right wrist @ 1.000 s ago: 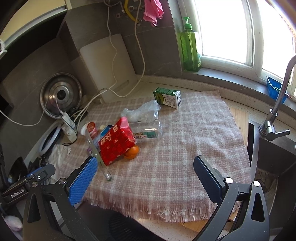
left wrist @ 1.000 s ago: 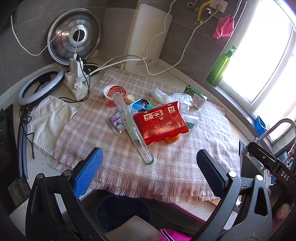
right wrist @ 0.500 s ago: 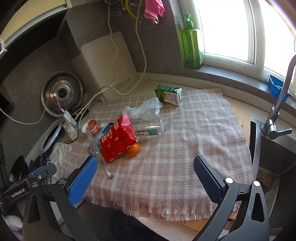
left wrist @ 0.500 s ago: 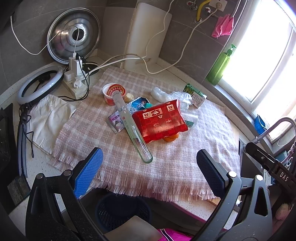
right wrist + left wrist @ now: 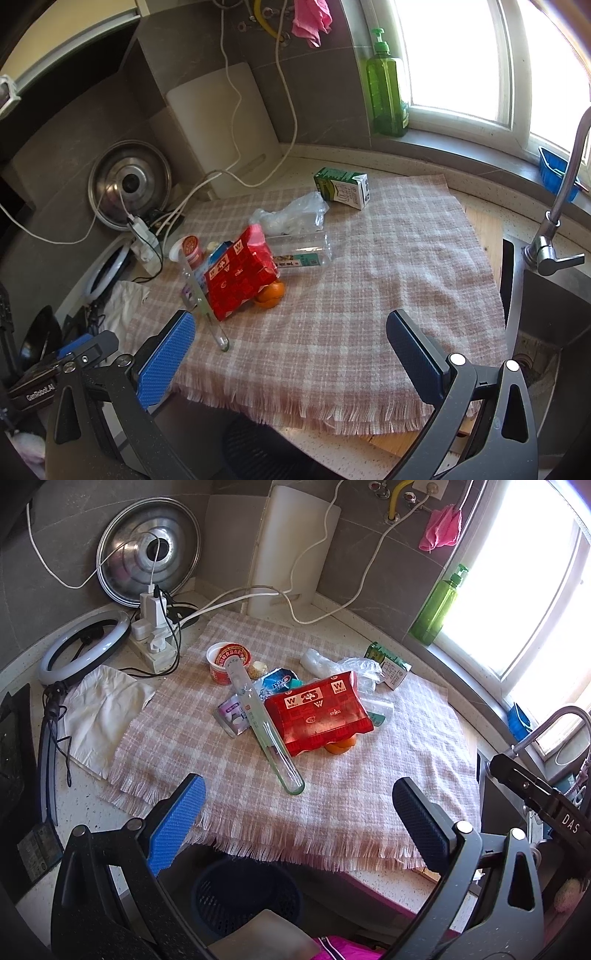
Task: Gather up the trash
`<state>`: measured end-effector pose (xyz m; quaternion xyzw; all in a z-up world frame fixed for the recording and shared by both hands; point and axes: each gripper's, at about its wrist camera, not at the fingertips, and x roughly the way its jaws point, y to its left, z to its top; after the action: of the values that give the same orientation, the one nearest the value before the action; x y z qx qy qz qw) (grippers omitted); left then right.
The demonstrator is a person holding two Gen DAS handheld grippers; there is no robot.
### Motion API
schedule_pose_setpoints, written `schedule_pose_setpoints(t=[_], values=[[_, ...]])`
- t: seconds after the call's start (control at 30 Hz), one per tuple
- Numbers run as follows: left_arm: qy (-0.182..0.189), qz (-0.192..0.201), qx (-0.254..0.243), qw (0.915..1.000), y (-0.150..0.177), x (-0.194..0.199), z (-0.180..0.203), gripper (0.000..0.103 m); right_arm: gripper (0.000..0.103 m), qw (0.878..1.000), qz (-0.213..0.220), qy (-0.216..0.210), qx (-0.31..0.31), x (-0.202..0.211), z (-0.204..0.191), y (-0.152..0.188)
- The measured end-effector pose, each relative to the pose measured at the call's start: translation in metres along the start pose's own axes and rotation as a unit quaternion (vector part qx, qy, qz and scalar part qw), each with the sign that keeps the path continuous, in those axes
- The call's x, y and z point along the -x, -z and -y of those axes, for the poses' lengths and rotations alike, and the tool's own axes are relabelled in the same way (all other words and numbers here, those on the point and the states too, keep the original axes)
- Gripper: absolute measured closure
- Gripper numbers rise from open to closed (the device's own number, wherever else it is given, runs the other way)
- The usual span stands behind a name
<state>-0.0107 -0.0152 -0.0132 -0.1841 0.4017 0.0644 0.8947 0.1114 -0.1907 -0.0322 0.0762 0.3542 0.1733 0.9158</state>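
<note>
Both grippers gaping, empty: left gripper [image 5: 295, 805], right gripper [image 5: 291, 336]. Frame centre: red snack bag [image 5: 317, 712] light, crinkly, slippery; pinch edge. Clear tube [image 5: 266, 727] rigid, rolls; grasp mid-length.

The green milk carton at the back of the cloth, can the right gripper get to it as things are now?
Probably yes. The right gripper is open and empty, and the green milk carton lies apart from the pile, with bare checked cloth in between.
</note>
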Motion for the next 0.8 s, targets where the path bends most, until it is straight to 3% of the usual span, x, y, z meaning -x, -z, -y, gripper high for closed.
schedule_pose_setpoints(t=[0.8], values=[[0.0, -0.018, 0.004, 0.9998, 0.001, -0.004, -0.002, 0.0, 0.001, 1.0, -0.006, 0.001, 0.009, -0.007, 0.0, 0.004]])
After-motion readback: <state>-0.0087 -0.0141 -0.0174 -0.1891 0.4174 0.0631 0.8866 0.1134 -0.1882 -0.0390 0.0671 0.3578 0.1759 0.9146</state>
